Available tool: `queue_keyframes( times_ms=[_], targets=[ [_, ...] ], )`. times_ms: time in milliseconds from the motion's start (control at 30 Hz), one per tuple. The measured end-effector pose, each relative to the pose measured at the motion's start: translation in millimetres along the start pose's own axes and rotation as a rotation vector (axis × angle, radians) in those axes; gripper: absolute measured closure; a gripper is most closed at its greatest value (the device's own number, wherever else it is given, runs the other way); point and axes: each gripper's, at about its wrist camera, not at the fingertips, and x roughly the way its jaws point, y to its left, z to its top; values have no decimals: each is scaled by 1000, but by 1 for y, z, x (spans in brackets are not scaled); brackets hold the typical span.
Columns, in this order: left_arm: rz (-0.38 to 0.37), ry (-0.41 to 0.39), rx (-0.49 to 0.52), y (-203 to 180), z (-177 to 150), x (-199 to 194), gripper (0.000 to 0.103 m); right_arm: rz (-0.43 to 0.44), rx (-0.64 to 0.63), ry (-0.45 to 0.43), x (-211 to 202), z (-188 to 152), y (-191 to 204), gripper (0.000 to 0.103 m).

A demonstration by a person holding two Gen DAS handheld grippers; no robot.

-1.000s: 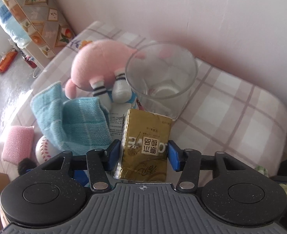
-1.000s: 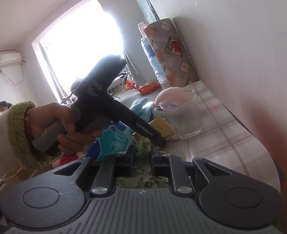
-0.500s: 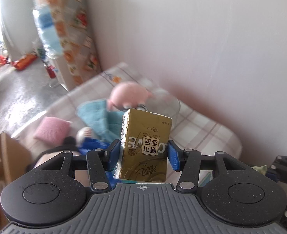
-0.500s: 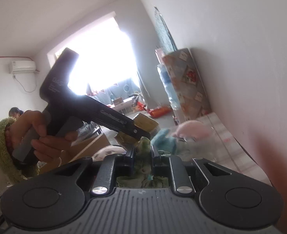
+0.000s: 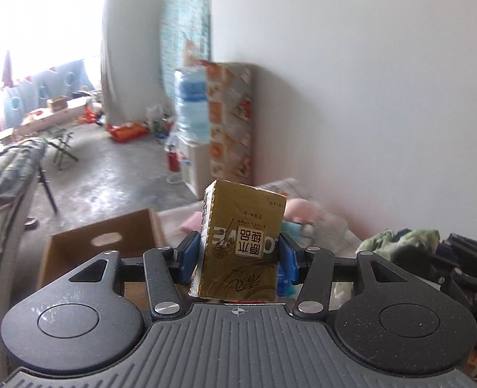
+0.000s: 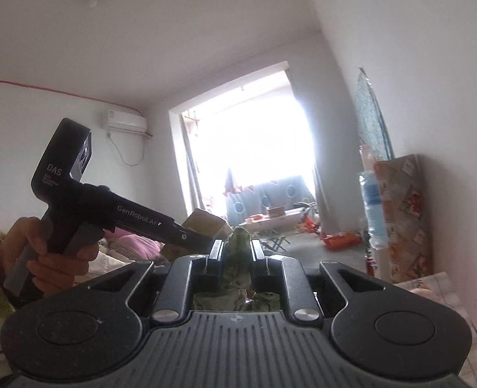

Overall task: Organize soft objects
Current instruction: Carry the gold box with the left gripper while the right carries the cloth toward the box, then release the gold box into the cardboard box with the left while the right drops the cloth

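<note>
In the left wrist view, a concrete floor (image 5: 109, 174) is seen below, with an open cardboard box (image 5: 102, 242) near the gripper and a checked table (image 5: 342, 226) against the white wall; a pink plush toy (image 5: 303, 208) is lying on that table. None of these is shown in the right wrist view, where a ceiling, a wall-mounted air conditioner (image 6: 125, 121) and a bright balcony doorway (image 6: 248, 135) are seen instead. The left gripper (image 5: 238, 257) is angled downward, held above the box's near edge, and it is seen from the side in the right view, gripped by a hand (image 6: 44, 255) in a green-cuffed sleeve. The right gripper (image 6: 237, 253) is pointed level. A gold tissue pack (image 5: 241, 242) is clamped between the left gripper's 2 blue pads (image 5: 188, 253). A green patterned cloth (image 6: 238, 249) is pinched between the right gripper's nearly closed fingers.
</note>
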Motion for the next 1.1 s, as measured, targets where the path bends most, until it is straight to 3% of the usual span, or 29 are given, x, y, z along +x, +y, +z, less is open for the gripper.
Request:
queue_keyframes(
  times_ms=[167, 333, 500, 767, 1100],
  targets=[
    [93, -41, -68, 33, -7, -30, 52, 112, 7, 55, 49, 14, 19, 86],
    [176, -30, -142, 73, -17, -20, 52, 172, 31, 161, 119, 18, 18, 86],
    [211, 11, -238, 119, -25, 15, 52, 182, 45, 297, 198, 5, 10, 86],
    [244, 132, -400, 190, -39, 105, 52, 115, 17, 485, 325, -32, -20, 86],
    [267, 303, -519, 233, -51, 203, 52, 83, -124, 650, 423, -80, -29, 86]
  ],
)
